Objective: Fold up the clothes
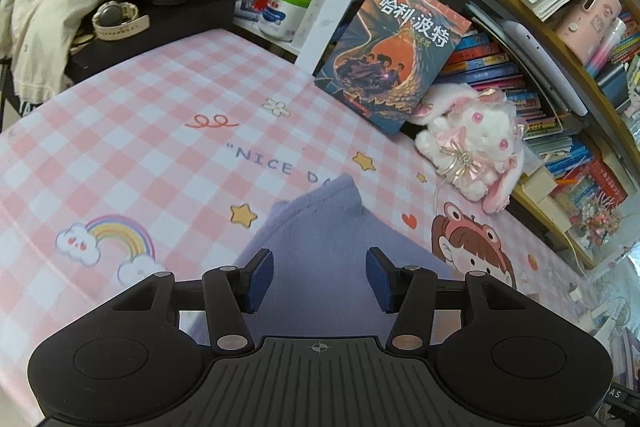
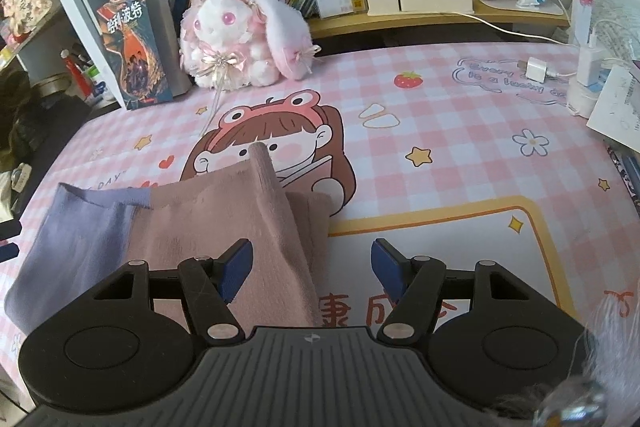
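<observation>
A soft lavender-and-dusty-pink knitted garment (image 2: 192,227) lies rumpled on the pink checked tabletop (image 2: 460,147), one pink flap doubled over; folding looks partial. Left tongs (image 1: 319,279) and right tongs (image 2: 312,267) gape empty above it

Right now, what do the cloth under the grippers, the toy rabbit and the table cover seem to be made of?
Cloth: soft knit or fleece, matte, purple and dusty pink; it drapes and has a fuzzy edge. Toy rabbit: fluffy white and pink plush, with a shiny ribbon bow. Table cover: smooth printed mat, perhaps plastic or rubber; it lies flat with a faint sheen.
</observation>
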